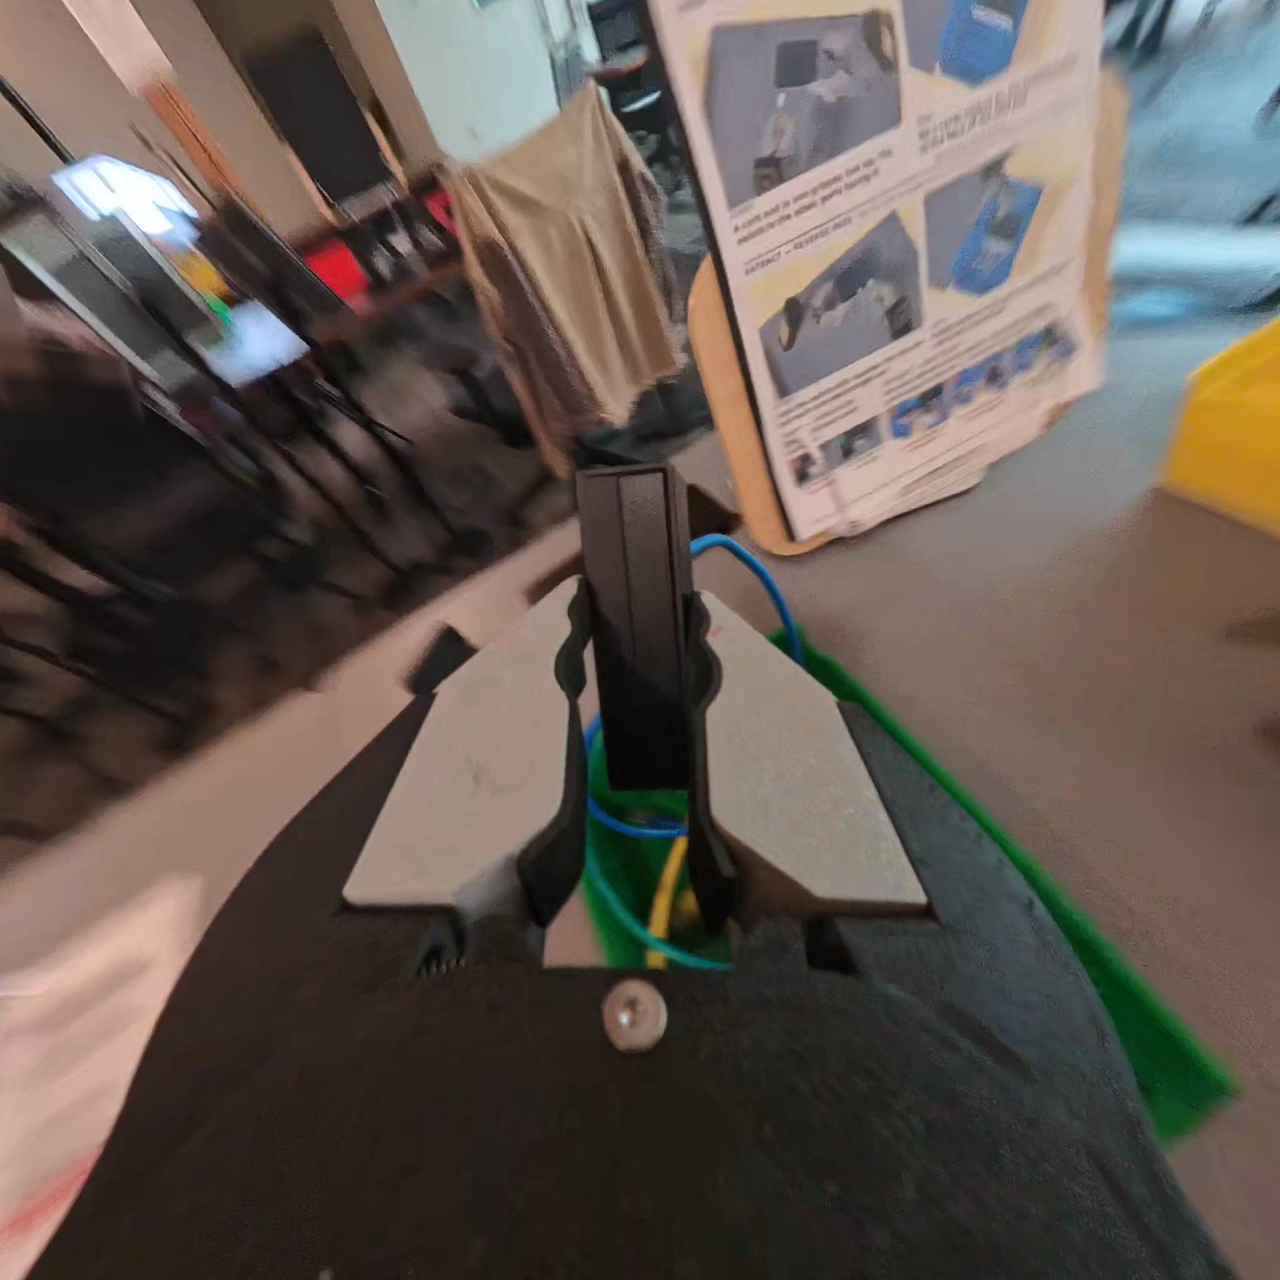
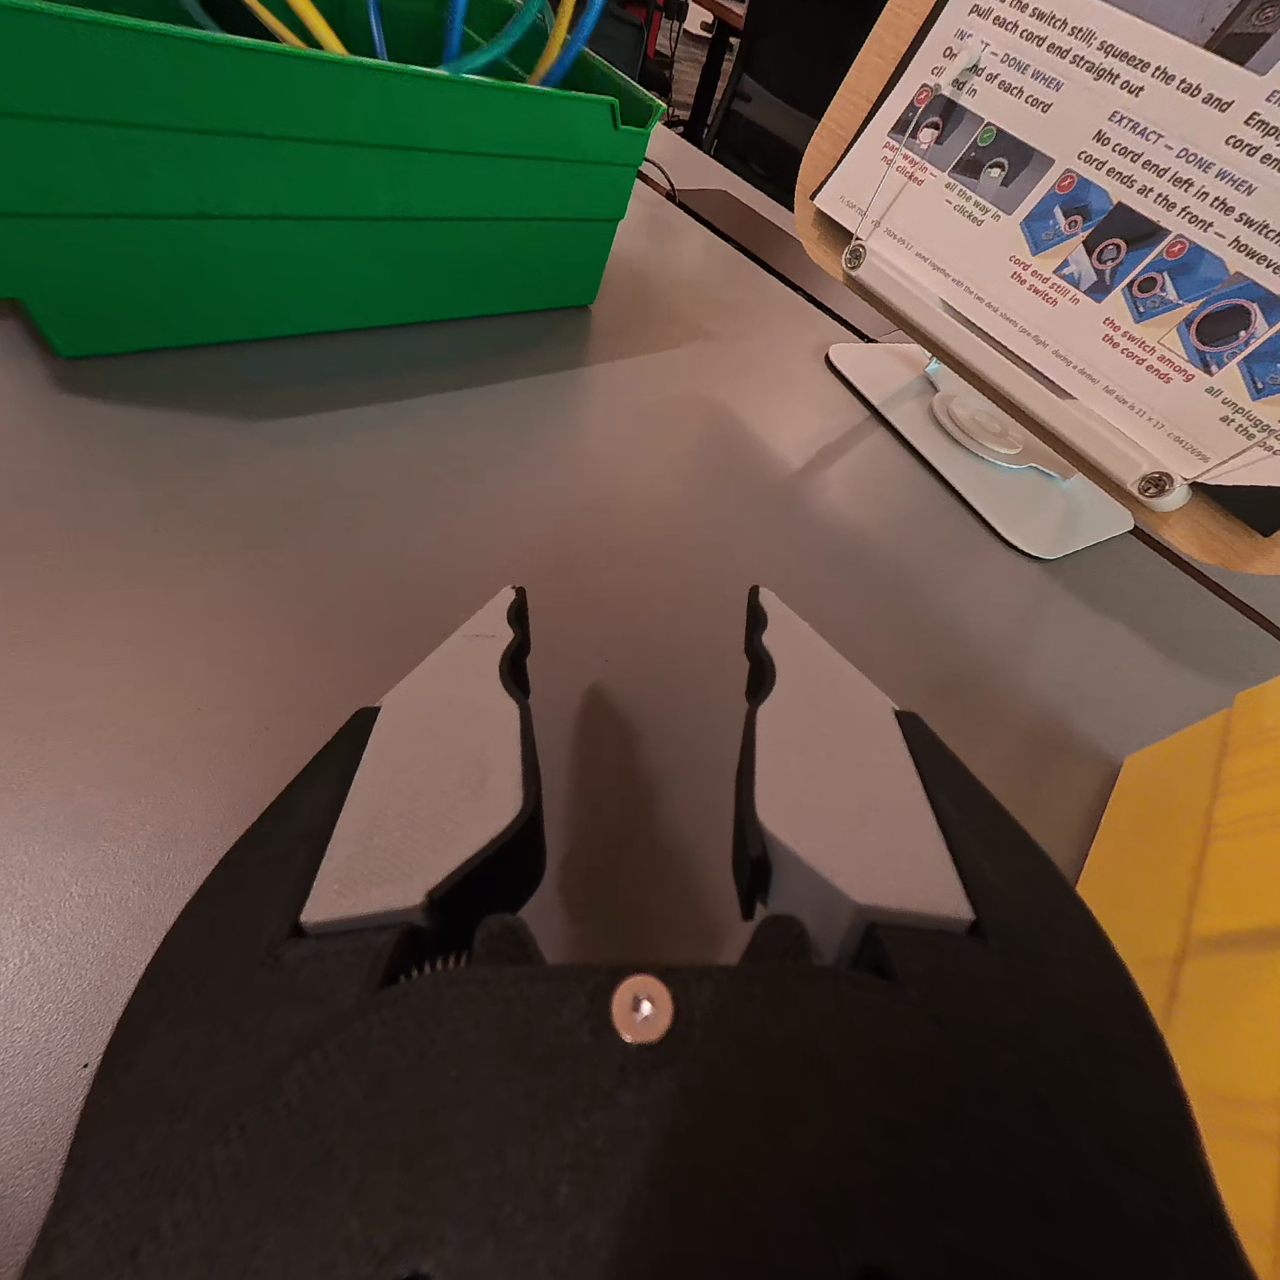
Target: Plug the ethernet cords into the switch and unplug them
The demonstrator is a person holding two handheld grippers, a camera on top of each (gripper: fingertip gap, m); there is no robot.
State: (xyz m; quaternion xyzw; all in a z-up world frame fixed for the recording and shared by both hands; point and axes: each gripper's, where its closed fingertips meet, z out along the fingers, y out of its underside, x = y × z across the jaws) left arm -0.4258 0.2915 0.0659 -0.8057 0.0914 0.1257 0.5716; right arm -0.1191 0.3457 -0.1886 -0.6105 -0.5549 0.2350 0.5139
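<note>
In the left wrist view my left gripper (image 1: 637, 609) is shut on a flat black box, the switch (image 1: 637, 623), and holds it upright above a green bin (image 1: 1039, 900). A blue cord (image 1: 762, 575) loops out from behind the switch; blue, teal and yellow cords (image 1: 665, 893) lie in the bin under it. In the right wrist view my right gripper (image 2: 637, 609) is open and empty, low over the grey table (image 2: 415, 519). The green bin (image 2: 312, 228) stands ahead and to the left of it, with yellow and blue cords (image 2: 554, 48) in it.
An instruction sheet on a wooden board with a white stand (image 2: 1039, 242) stands at the back right; it also shows in the left wrist view (image 1: 900, 277). A yellow bin (image 2: 1212, 900) sits at the right edge. The table's edge runs behind the green bin. My hands' fingertips stand some 40 centimetres from each other.
</note>
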